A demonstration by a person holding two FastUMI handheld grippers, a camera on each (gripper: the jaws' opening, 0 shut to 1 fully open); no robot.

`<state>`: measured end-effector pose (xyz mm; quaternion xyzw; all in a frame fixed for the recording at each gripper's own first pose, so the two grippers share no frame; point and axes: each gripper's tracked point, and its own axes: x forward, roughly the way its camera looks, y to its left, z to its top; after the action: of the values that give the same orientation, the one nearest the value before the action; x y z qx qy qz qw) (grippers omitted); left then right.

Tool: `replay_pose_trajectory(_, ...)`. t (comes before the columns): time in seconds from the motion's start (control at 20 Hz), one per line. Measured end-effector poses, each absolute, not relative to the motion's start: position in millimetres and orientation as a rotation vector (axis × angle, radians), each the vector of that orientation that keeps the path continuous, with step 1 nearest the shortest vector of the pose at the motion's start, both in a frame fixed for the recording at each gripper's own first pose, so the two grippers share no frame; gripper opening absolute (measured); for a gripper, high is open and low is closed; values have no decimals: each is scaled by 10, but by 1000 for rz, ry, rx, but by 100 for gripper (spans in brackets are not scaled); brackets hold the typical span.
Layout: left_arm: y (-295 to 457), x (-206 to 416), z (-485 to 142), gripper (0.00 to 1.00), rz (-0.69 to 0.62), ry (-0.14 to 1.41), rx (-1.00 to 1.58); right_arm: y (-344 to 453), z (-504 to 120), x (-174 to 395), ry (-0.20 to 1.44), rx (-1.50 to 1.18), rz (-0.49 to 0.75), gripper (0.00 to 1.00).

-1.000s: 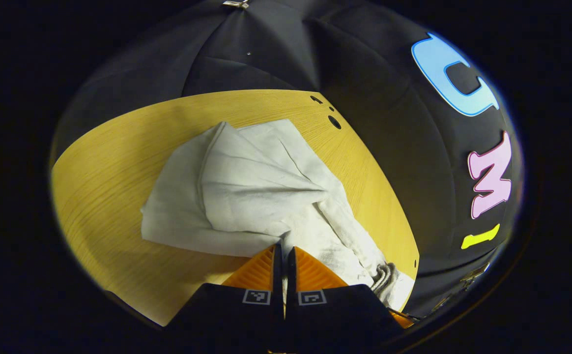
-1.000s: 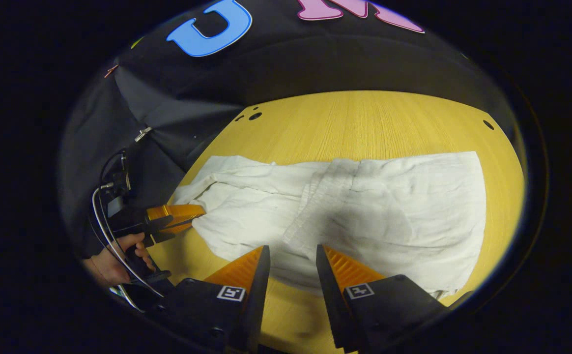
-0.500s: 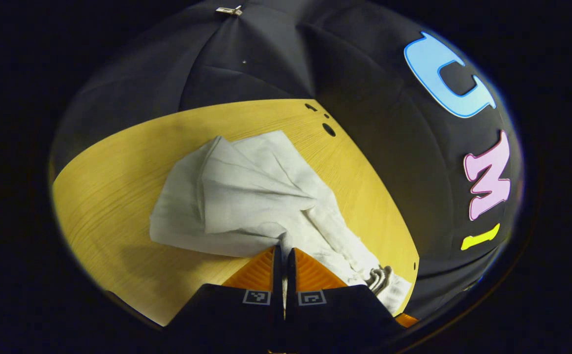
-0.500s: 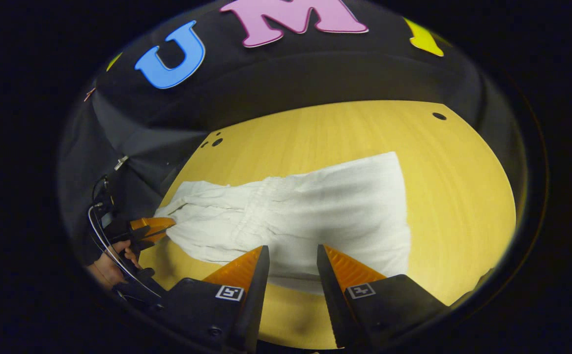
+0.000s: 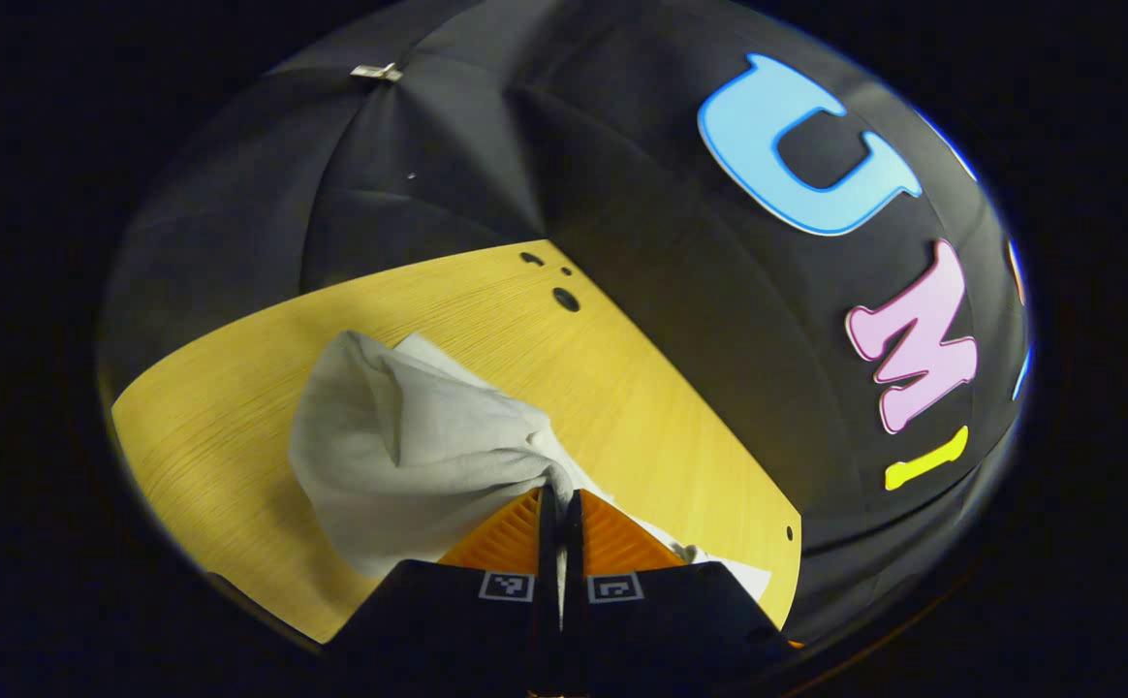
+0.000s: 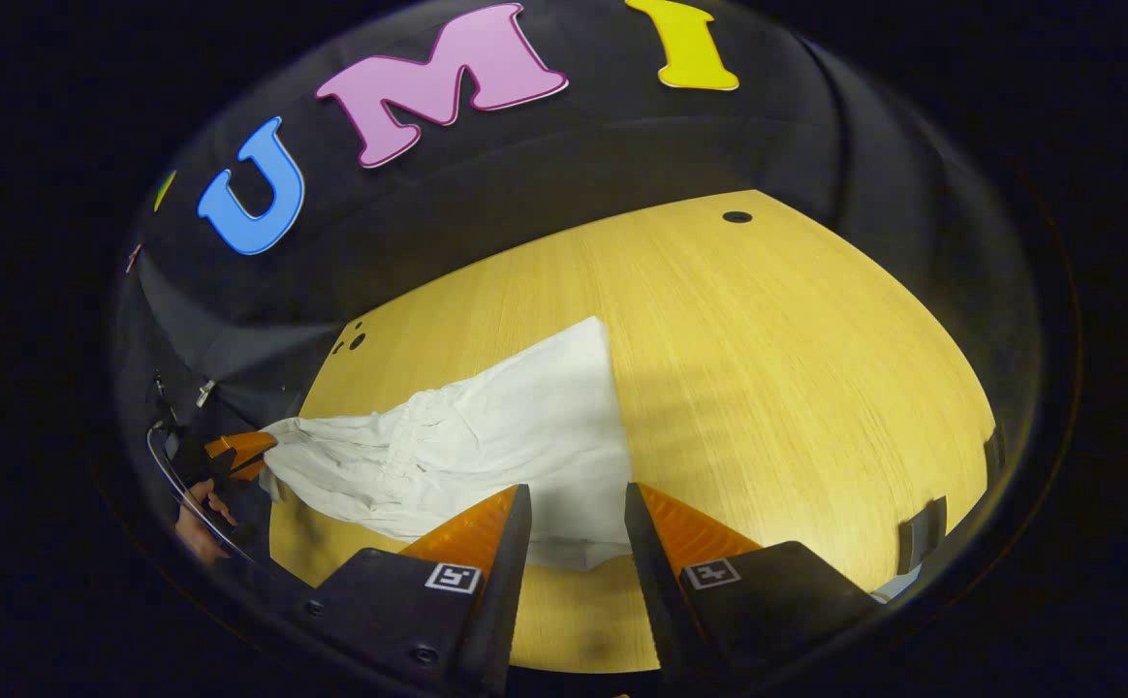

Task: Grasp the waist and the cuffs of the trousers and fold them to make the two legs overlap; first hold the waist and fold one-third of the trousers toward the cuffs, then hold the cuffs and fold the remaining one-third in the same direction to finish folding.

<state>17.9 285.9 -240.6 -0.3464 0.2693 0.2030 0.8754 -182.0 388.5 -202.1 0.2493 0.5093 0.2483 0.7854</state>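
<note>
From the right gripper view, the white trousers (image 6: 486, 446) lie on the yellow wooden table (image 6: 777, 368), stretched from about nine o'clock toward the centre, with the gathered waistband showing as a puckered strip partway along. The right gripper (image 6: 578, 499) sits at six o'clock with its two fingers spread apart, the near edge of the cloth lying in the gap between them and neither finger pressing on it. Out at nine o'clock the left gripper (image 6: 256, 449) meets the far end of the cloth and seems to pinch it, though it is too small to be sure, with a hand (image 6: 198, 528) just below it and a cable looping past.
</note>
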Motion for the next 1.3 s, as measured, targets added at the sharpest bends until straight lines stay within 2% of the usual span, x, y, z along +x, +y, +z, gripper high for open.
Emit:
replay_pose_trajectory(0.3, 2259, 664, -1984, 6, 272, 535, -578, 3573, -2109, -1660, 1084, 577, 469, 61)
replay_pose_trajectory(0.55, 1540, 876, -1911, 6, 122, 562, -478, 3358, -2207, -1588, 1086, 599, 416, 61)
replay_pose_trajectory(0.6, 1414, 891, -1924, 6, 100, 570, -474, 3330, -2222, -1582, 1089, 612, 407, 47)
replay_pose_trajectory(1.05, 513, 1062, -2118, 5, -62, 638, -367, 3048, -2321, -1535, 1092, 635, 354, 47)
replay_pose_trajectory(1.1, 438, 1073, -2158, 6, -78, 648, -347, 3014, -2341, -1527, 1094, 639, 345, 61)
replay_pose_trajectory(1.3, 122, 954, -2418, 6, -128, 712, -275, 2915, -2398, -1528, 1102, 654, 320, 61)
